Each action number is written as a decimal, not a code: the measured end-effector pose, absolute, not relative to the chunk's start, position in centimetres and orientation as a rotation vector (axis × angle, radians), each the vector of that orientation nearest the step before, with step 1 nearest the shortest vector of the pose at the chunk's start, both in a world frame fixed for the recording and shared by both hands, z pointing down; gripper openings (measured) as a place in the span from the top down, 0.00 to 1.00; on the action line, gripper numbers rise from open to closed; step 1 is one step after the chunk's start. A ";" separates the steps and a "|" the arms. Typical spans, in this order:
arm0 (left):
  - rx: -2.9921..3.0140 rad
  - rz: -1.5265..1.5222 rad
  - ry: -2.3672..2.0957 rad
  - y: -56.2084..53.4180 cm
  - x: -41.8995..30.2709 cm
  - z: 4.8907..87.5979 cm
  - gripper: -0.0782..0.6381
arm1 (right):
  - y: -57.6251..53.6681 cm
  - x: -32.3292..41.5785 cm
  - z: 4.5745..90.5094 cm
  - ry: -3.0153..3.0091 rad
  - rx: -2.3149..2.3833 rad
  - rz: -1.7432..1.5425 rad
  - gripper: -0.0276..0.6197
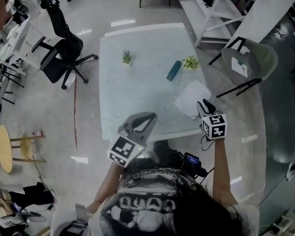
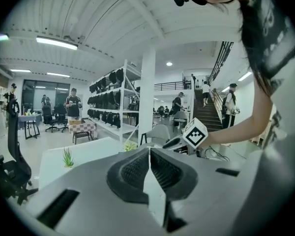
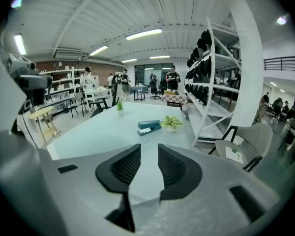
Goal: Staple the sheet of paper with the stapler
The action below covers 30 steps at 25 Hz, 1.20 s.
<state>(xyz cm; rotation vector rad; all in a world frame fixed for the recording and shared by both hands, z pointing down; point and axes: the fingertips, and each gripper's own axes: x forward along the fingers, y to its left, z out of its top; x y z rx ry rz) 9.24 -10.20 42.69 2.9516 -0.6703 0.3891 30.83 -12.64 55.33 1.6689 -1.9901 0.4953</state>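
A white sheet of paper [image 1: 191,98] lies near the right front of the pale table [image 1: 137,92]. Beyond it lies a teal stapler [image 1: 174,70], also seen in the right gripper view as the stapler [image 3: 149,127] on the table ahead. My right gripper [image 1: 205,103] hovers at the sheet's near right edge; its jaws [image 3: 149,166] stand apart with nothing pressed between the pads. My left gripper [image 1: 146,116] is over the table's front edge, left of the paper, and its pads [image 2: 150,163] meet with nothing between them.
Two small potted plants stand on the table, one [image 1: 127,57] far left and one [image 1: 190,62] beside the stapler. A black office chair [image 1: 64,48] stands left of the table, a grey chair [image 1: 250,60] to the right, white shelving [image 1: 211,9] behind.
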 end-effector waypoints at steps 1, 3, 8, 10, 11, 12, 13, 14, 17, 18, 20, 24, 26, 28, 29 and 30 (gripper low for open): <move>2.952 0.393 -0.679 -10.9 9.8 42.6 0.88 | -13.5 32.3 56.5 -1.967 1.646 0.511 0.79; 2.949 0.406 -0.697 -12.2 10.6 42.6 0.88 | -15.0 34.7 58.8 -1.928 1.594 0.545 0.74; 2.930 0.441 -0.741 -14.2 11.9 42.9 0.88 | -18.1 38.7 63.2 -1.870 1.424 0.587 0.64; 2.916 0.457 -0.763 -14.8 12.2 43.3 0.88 | -19.2 40.0 65.1 -1.848 1.354 0.623 0.60; 2.906 0.466 -0.777 -15.2 12.2 43.5 0.88 | -19.6 40.4 66.1 -1.838 1.319 0.642 0.58; 2.895 0.473 -0.793 -15.5 12.2 43.8 0.88 | -20.0 40.8 67.0 -1.827 1.285 0.657 0.57; 2.884 0.479 -0.807 -15.8 12.2 44.1 0.88 | -20.3 41.2 67.8 -1.814 1.256 0.670 0.56; 2.874 0.482 -0.821 -16.0 12.2 44.3 0.88 | -20.5 41.5 68.6 -1.802 1.233 0.686 0.56; 2.847 0.494 -0.854 -16.6 12.3 44.8 0.88 | -20.6 42.1 70.2 -1.802 1.192 0.775 0.56; 2.839 0.498 -0.864 -16.8 12.3 45.0 0.88 | -20.5 42.1 70.4 -1.815 1.188 0.808 0.58; 2.825 0.505 -0.879 -17.0 12.2 45.3 0.88 | -20.5 41.9 70.4 -1.829 1.188 0.840 0.62; 2.794 0.521 -0.905 -17.4 11.5 46.3 0.88 | -20.4 41.8 70.2 -1.789 1.208 0.798 0.68; 2.779 0.526 -0.920 -17.6 10.9 46.5 0.88 | -20.3 42.0 69.8 -1.753 1.251 0.784 0.76; 2.768 0.523 -0.936 -17.8 10.0 46.5 0.88 | -19.9 41.8 69.4 -1.734 1.309 0.808 0.85; 2.766 0.520 -0.941 -17.9 9.6 46.4 0.88 | -19.6 41.5 69.2 -1.730 1.340 0.830 0.87; 2.766 0.516 -0.943 -18.0 9.1 46.3 0.88 | -19.3 41.1 69.0 -1.728 1.371 0.855 0.88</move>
